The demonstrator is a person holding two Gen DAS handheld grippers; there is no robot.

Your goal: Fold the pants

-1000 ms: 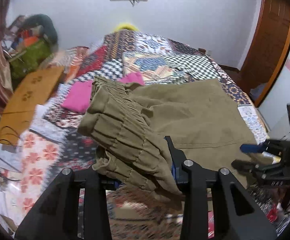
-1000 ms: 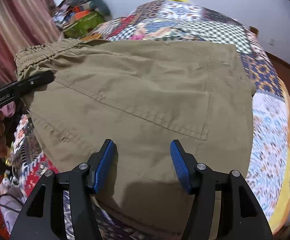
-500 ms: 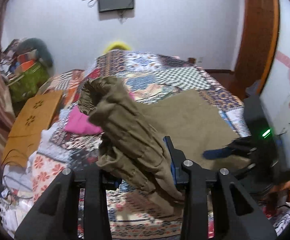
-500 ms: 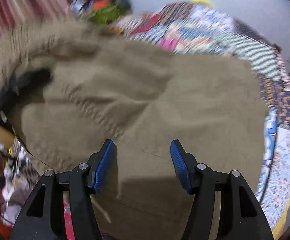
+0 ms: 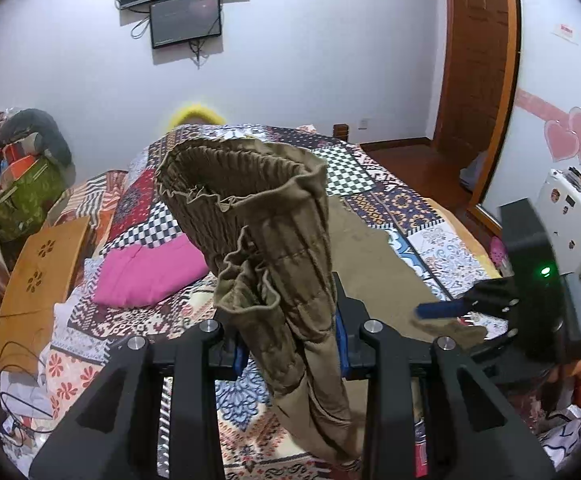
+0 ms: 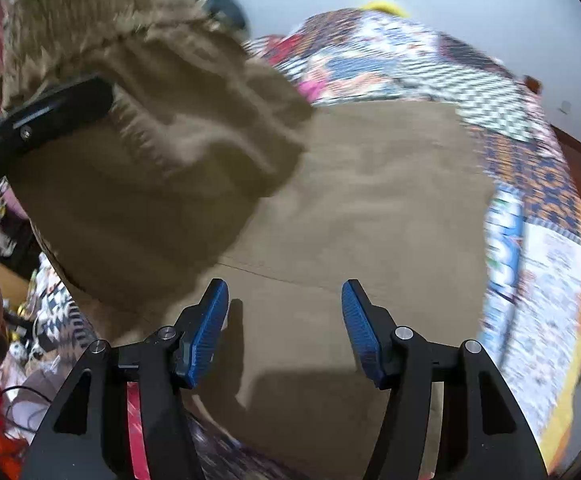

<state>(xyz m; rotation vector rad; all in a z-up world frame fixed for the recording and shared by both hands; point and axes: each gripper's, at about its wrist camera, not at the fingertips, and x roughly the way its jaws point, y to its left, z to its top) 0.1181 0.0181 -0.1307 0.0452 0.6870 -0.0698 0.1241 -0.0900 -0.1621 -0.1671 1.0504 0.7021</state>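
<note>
Olive ribbed-waistband cotton pants (image 5: 274,240): raised since earlier, bunched | left gripper (image 5: 290,344): clamped on waistband | right gripper (image 6: 284,330): jaws apart, at 6 o'clock over flat fabric | patchwork quilt (image 5: 442,248)

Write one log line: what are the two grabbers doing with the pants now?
left gripper: clamped on pants waistband, lifted off bed | right gripper: open above flat pants, holding nothing
</note>
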